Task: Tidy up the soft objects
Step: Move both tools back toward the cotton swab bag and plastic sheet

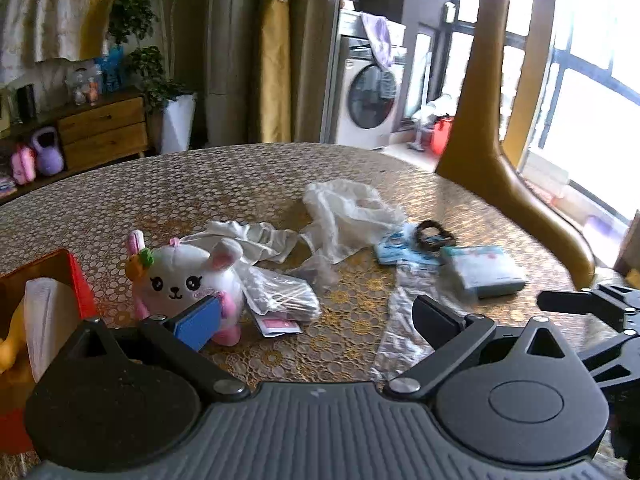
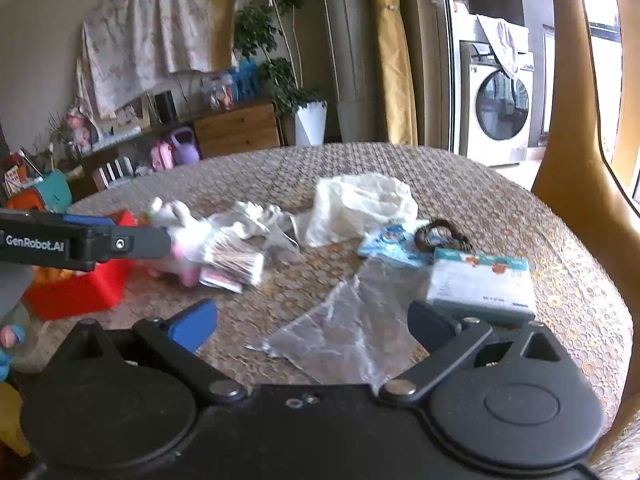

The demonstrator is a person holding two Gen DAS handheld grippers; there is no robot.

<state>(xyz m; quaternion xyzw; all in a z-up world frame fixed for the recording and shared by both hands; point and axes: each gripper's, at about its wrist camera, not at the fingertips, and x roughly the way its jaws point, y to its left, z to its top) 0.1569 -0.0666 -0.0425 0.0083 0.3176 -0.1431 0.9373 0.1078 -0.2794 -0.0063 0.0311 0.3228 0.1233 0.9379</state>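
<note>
At the left of the frame, a white plush bunny point(image 1: 188, 276) (pink ears, stitched smile) stands beside the red box point(image 1: 76, 280). The left gripper point(image 1: 316, 320) gapes wide; the right gripper point(image 2: 312, 324) hangs equally unclenched over a clear bag point(image 2: 352, 328).

My left wrist camera looks low across the table point(image 1: 248, 176) from its near edge toward the washing machine point(image 1: 370, 100). My right wrist camera sits just beside it, facing likewise. Both share the table's middle clutter.
</note>
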